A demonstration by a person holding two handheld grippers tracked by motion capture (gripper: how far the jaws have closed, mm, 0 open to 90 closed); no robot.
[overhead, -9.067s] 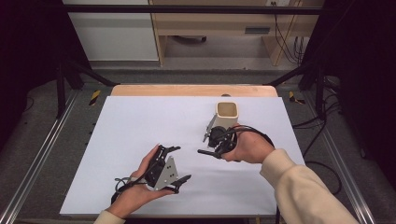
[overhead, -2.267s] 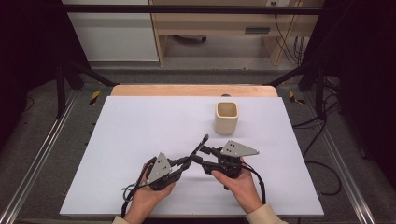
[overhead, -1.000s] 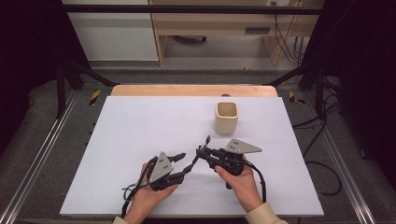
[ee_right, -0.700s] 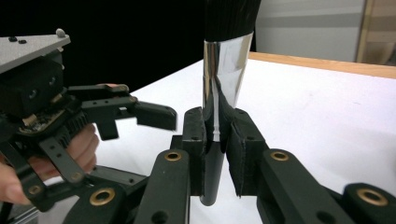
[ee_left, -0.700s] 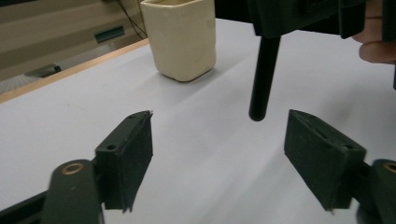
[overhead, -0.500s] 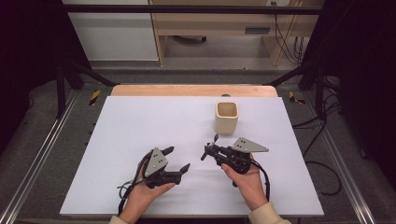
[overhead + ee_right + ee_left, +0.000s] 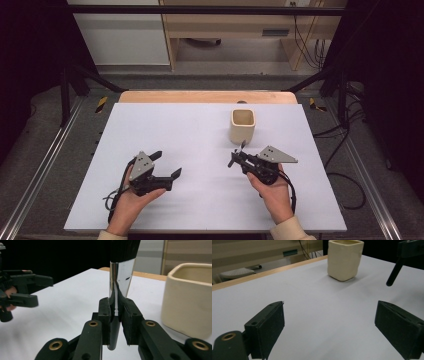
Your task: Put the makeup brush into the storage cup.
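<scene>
The brush (image 7: 121, 270) is gripped by the right hand-held gripper (image 7: 239, 156) alone near the cup (image 7: 243, 125), having just been released by the left hand-held gripper (image 7: 166, 165), whose jaws have been opened wide.

Brush handed over

My left gripper (image 7: 167, 165) let go, jaws just opening, and swung toward nine o'clock; my right gripper (image 7: 238, 155) alone holds the brush (image 7: 121, 277).

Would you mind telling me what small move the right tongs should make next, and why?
Probably carry the brush toward the cream cup: the right tongs are shut on its handle, the cup stands just beyond, and the left tongs, having just opened, are empty.
</scene>
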